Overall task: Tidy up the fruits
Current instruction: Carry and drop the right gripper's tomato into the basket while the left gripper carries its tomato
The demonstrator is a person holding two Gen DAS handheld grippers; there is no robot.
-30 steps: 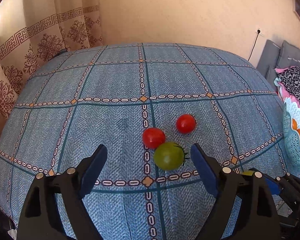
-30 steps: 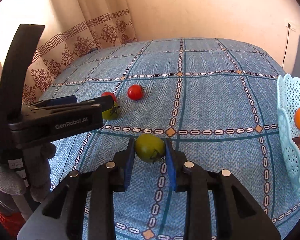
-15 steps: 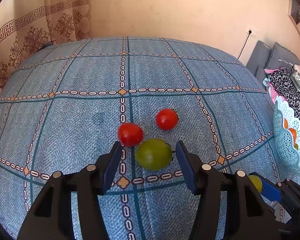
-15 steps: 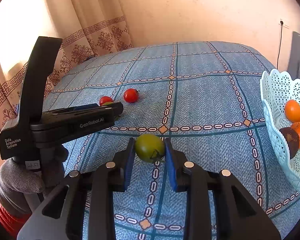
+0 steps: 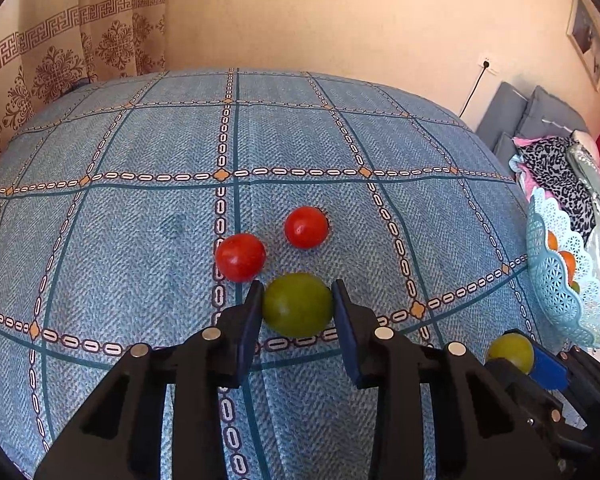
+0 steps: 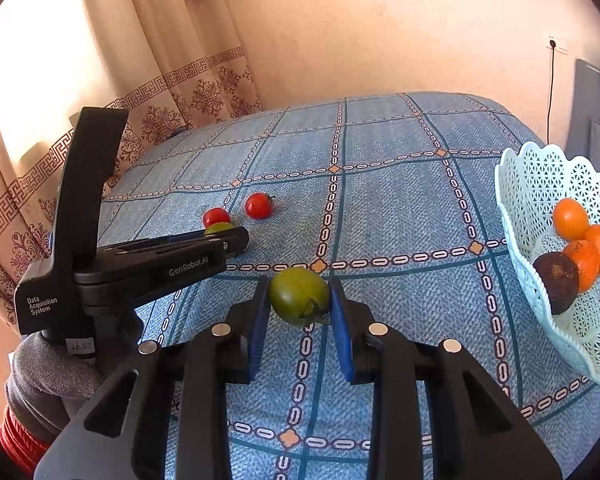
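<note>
My left gripper (image 5: 296,286) is closing its jaws on a green tomato (image 5: 298,306) that rests on the blue patterned cloth (image 5: 140,220); both blue pads touch its sides. Two red tomatoes (image 5: 240,257) (image 5: 306,227) lie just beyond it, the nearer one close to the left fingertip. My right gripper (image 6: 299,282) is shut on a second green tomato (image 6: 300,296), stem towards the camera, held a little above the cloth. The right wrist view shows the left gripper (image 6: 224,242) from the side, at the red tomatoes (image 6: 216,216).
A pale blue lattice basket (image 6: 540,184) stands at the right with oranges, a dark fruit and a green one inside. A gloved hand (image 6: 48,372) holds the left gripper. Curtains hang at the left; grey cushions and clothes lie past the cloth's right edge.
The left jaws have gone from wide open to touching the green tomato on the cloth. The right gripper, still holding its tomato, has drifted towards the basket, which now shows larger.
</note>
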